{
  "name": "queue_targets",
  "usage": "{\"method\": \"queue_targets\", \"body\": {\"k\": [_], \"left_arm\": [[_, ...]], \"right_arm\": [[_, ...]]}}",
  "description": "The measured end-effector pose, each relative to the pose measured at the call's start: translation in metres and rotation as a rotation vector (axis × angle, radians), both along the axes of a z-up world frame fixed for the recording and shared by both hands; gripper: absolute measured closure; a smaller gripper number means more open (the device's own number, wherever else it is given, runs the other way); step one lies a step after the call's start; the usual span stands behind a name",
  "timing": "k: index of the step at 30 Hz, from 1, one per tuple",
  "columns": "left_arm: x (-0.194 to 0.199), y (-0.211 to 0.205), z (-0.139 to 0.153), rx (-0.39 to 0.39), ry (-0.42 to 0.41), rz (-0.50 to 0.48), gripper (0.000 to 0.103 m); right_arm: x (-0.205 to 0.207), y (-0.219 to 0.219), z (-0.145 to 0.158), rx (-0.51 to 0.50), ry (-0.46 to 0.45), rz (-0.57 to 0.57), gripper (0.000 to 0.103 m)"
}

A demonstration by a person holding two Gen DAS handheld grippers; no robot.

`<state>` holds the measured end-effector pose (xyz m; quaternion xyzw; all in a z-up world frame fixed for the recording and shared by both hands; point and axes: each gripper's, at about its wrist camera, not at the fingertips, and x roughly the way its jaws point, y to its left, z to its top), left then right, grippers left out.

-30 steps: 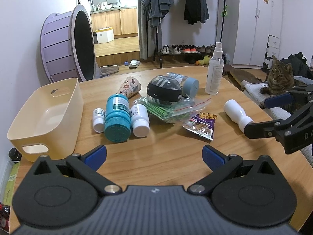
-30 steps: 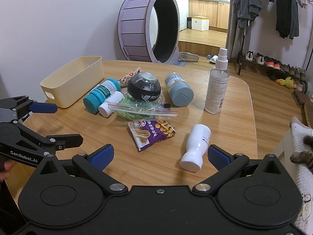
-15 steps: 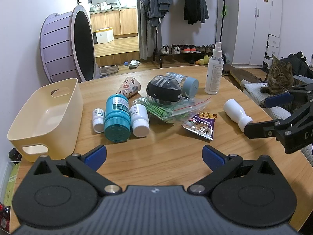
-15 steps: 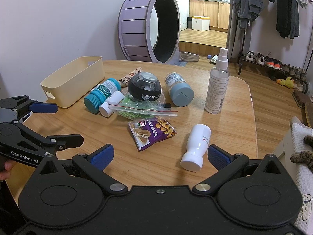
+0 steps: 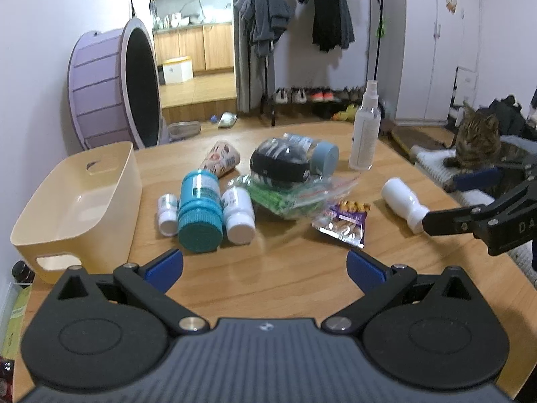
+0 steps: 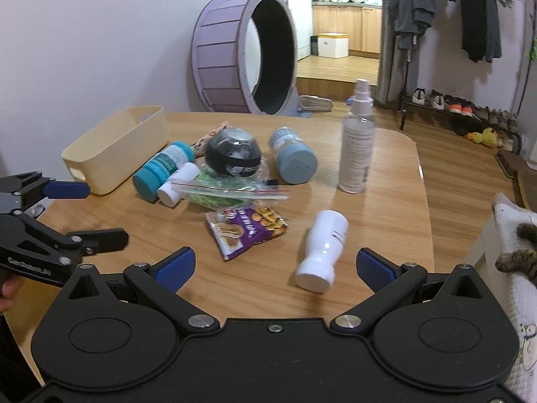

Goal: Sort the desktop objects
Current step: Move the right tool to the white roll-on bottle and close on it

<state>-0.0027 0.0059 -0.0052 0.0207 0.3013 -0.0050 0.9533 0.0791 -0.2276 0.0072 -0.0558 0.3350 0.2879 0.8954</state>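
Cat (image 6: 518,252) cut by right edge — green bag (image 5: 295,191) half under ball (image 5: 280,164)

Beyond the far edge of the wooden tabletop (image 5: 302,268), a big purple cat wheel (image 5: 114,87) stands on the floor against the white wall, and behind it a raised step leads to a kitchen with wooden cabinets (image 6: 345,33) and a white box (image 6: 333,45) on the floor. Dark and grey clothes (image 5: 292,16) hang from a rack above a low shoe rack (image 6: 446,107) lined with shoes, with a yellow duck toy (image 6: 481,137) on the floor at its end. Off the right edge of the tabletop a tabby cat (image 5: 476,141) lies on a pale cushion, near white wardrobe doors (image 5: 433,43).
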Motion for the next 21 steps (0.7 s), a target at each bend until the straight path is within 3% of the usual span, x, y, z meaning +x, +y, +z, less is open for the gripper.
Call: {"method": "queue_targets", "body": {"k": [4,8,11,15,21], "left_arm": [[-0.003,-0.002,0.000,0.005,-0.043,-0.011,0.000],[-0.002,-0.003,-0.002,-0.013,-0.032,-0.040,0.002],[-0.003,-0.001,-0.004,-0.049,-0.036,-0.065,0.009],[-0.003,0.000,-0.005,-0.081,-0.038,-0.084,0.021],[-0.004,-0.006,-0.008,-0.062,-0.049,-0.087,0.022]], "right_arm": [[-0.002,-0.015,-0.004,0.035,-0.038,-0.029,0.000],[-0.007,-0.021,-0.007,0.052,-0.088,-0.019,0.002],[-0.007,-0.021,-0.012,0.042,-0.092,-0.009,0.012],[-0.002,-0.019,-0.021,0.022,-0.065,-0.007,0.034],[0.004,-0.012,-0.029,-0.006,-0.042,-0.016,0.062]]}}
